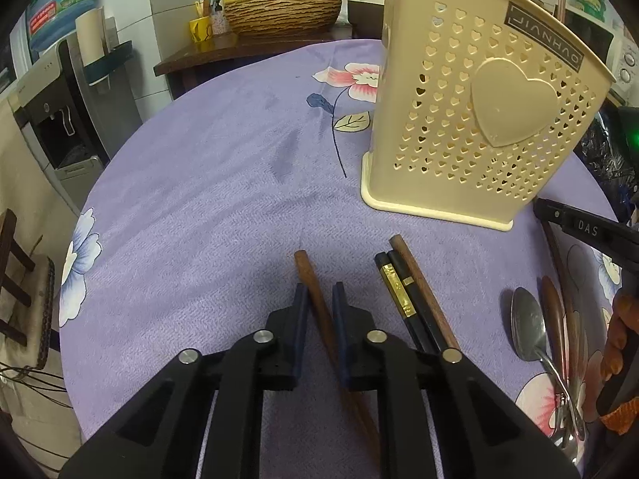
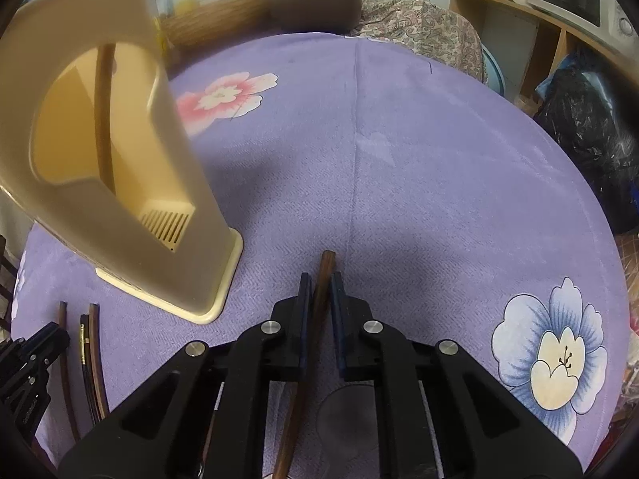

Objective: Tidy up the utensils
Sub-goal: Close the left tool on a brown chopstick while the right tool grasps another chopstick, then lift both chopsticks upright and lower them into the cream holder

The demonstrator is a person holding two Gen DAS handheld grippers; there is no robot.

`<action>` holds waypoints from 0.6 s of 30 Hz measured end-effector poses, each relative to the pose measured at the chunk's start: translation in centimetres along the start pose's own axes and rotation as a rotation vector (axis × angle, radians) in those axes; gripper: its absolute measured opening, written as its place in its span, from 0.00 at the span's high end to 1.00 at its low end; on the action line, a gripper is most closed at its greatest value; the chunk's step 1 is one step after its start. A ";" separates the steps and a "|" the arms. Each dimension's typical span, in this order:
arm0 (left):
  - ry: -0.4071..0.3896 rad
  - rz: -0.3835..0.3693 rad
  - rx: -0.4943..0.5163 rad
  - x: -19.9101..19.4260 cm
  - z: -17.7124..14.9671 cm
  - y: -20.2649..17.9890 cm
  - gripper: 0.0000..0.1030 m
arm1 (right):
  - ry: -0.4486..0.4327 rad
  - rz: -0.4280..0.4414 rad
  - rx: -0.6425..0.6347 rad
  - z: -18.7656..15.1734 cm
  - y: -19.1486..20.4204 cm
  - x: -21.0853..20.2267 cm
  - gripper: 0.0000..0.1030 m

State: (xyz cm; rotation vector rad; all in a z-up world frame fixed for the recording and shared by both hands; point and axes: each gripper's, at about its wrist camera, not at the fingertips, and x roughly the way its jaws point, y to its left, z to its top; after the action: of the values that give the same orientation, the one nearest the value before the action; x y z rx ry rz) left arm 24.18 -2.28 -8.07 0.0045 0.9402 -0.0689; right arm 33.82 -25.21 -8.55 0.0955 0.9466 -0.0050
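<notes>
A cream perforated utensil holder [image 1: 479,119] stands on the purple cloth; in the right wrist view [image 2: 120,139] one brown stick stands inside it. My left gripper [image 1: 319,291] straddles a brown wooden chopstick [image 1: 309,279] lying on the cloth, jaws narrowly apart around it. Beside it lie black chopsticks with gold bands [image 1: 399,295] and another brown chopstick [image 1: 423,291]. A metal spoon [image 1: 529,327] and wooden-handled utensils lie at the right. My right gripper [image 2: 321,283] is shut on a brown wooden utensil handle [image 2: 325,275], held above the cloth.
The round table carries a purple flowered cloth [image 1: 219,183]. A wicker basket [image 1: 283,14] and cups stand on a sideboard behind. A water dispenser [image 1: 52,111] is at left. A black plastic bag [image 2: 587,135] and shelves are at right.
</notes>
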 end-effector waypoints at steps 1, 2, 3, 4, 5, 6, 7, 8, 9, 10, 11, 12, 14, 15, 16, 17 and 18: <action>0.001 -0.001 0.001 0.1 0.1 0.0 0.88 | -0.001 0.005 0.006 0.1 -0.1 0.1 0.91; 0.002 -0.003 0.001 0.1 0.1 0.0 0.88 | -0.002 0.012 0.013 0.1 -0.1 0.1 0.91; 0.003 -0.007 0.000 0.1 0.2 0.0 0.88 | -0.004 0.014 0.015 0.1 -0.1 0.1 0.91; 0.003 -0.009 0.001 0.1 0.2 -0.1 0.88 | -0.006 0.016 0.017 0.1 -0.1 0.1 0.91; 0.002 -0.011 0.001 0.1 0.3 -0.1 0.88 | -0.016 0.020 0.024 0.1 -0.2 -0.1 0.91; 0.001 -0.016 -0.003 0.2 0.4 0.0 0.89 | -0.022 0.025 0.029 0.5 -0.4 0.0 0.91; 0.000 -0.023 -0.008 0.2 0.5 0.1 0.89 | -0.028 0.034 0.035 0.6 -0.5 -0.1 0.91; -0.003 -0.033 -0.011 0.2 0.6 0.2 0.89 | -0.034 0.043 0.038 0.7 -0.6 -0.4 0.91; -0.008 -0.040 -0.017 0.2 0.7 0.3 0.89 | -0.045 0.049 0.039 0.8 -0.5 -0.7 0.91; -0.013 -0.046 -0.023 0.1 0.9 0.4 0.89 | -0.056 0.049 0.039 0.9 -0.5 -1.1 0.91; -0.023 -0.061 -0.032 -0.1 1.0 0.6 0.89 | -0.072 0.054 0.041 1.1 -0.6 -1.6 0.91; -0.035 -0.070 -0.039 -0.5 1.3 0.8 0.89 | -0.083 0.064 0.045 1.2 -0.7 -2.0 0.91; -0.066 -0.078 -0.045 -1.5 1.8 0.9 0.90 | -0.116 0.095 0.052 1.6 -1.0 -3.3 0.91; -0.084 -0.083 -0.050 -2.1 2.1 1.0 0.90 | -0.133 0.104 0.050 1.7 -1.0 -4.0 0.91; -0.097 -0.086 -0.051 -2.7 2.3 1.1 0.90 | -0.162 0.114 0.044 1.9 -1.0 -5.1 0.91; -0.118 -0.091 -0.050 -3.5 2.6 1.2 0.90 | -0.186 0.122 0.038 2.0 -1.1 -6.0 0.91; -0.142 -0.095 -0.050 -4.5 2.9 1.3 0.91 | -0.213 0.125 0.028 2.1 -1.1 -7.0 0.92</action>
State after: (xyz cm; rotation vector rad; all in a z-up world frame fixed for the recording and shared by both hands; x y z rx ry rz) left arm 23.94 -0.83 -2.82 -0.0904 0.8001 -0.1324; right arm 31.40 -26.80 -1.70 0.1768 0.7262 0.0850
